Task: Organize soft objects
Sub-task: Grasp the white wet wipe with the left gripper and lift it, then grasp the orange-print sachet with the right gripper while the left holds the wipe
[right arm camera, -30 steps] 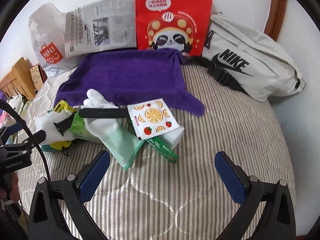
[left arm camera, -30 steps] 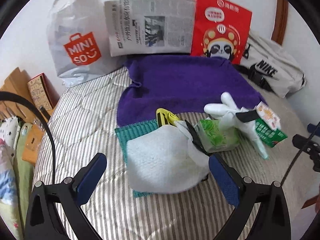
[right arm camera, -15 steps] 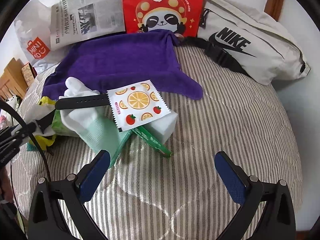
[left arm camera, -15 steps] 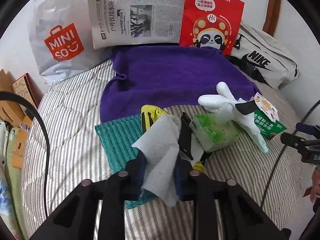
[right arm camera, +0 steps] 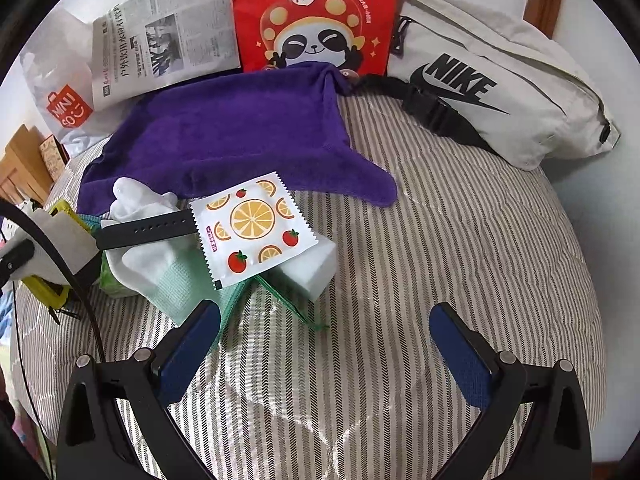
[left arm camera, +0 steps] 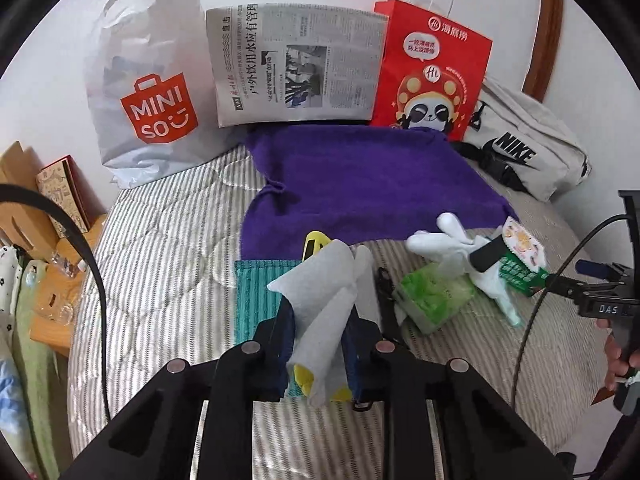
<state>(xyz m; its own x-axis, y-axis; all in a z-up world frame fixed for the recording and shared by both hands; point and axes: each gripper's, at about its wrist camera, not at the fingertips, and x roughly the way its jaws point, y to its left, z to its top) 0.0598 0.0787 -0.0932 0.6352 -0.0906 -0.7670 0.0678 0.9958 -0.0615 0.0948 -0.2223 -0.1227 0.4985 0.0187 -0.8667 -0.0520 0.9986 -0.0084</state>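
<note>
A crumpled white cloth (left arm camera: 328,300) stands pinched upright above the teal mat (left arm camera: 256,296), beside the white glove (left arm camera: 452,240).

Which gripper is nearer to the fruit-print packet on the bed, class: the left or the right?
Right. The right gripper hangs open just in front of the fruit-print packet. The left gripper, closing on a white cloth, sits farther off, across the pile.

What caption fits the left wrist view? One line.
Left tool closing on a white cloth above the striped bedspread.
</note>
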